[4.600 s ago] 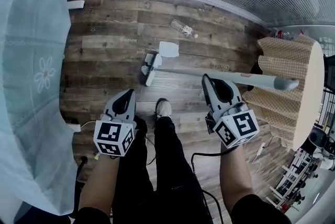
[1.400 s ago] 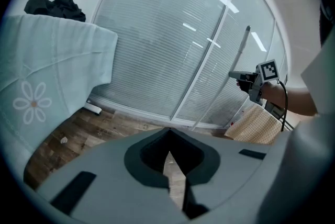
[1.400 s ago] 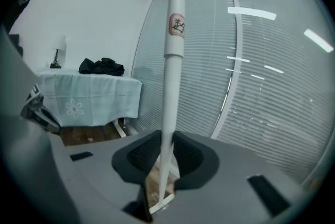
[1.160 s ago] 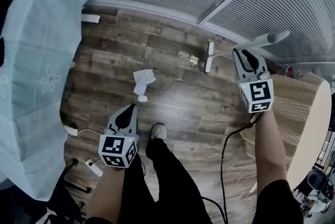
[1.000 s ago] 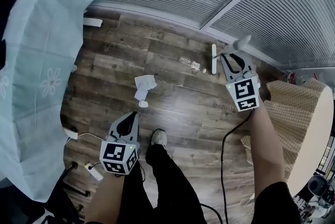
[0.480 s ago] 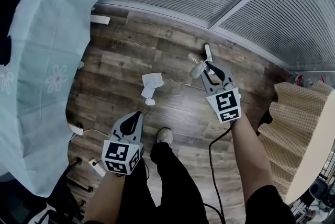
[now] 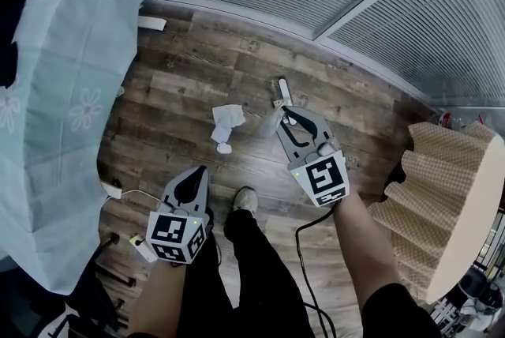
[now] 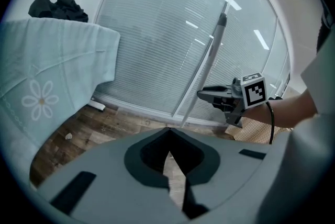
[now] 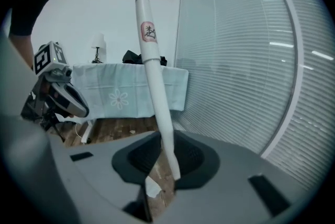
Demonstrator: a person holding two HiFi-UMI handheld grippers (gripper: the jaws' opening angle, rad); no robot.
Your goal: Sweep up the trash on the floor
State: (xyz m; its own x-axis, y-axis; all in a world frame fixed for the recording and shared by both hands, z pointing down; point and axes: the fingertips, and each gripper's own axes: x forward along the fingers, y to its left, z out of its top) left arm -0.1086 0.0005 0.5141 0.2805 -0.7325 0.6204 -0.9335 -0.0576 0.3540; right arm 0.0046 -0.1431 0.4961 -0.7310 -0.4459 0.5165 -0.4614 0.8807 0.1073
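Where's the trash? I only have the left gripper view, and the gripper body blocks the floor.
Observer: Head view shows a crumpled paper on the floor ahead of the left gripper, with a small wad beside it.
Operator: Is the right gripper actually on the broom?
Observer: Yes. In its own view the right gripper has its jaws shut on the handle.
Operator: Broom head near the paper?
Observer: Head view puts the broom head to the right of the paper, apart from it.
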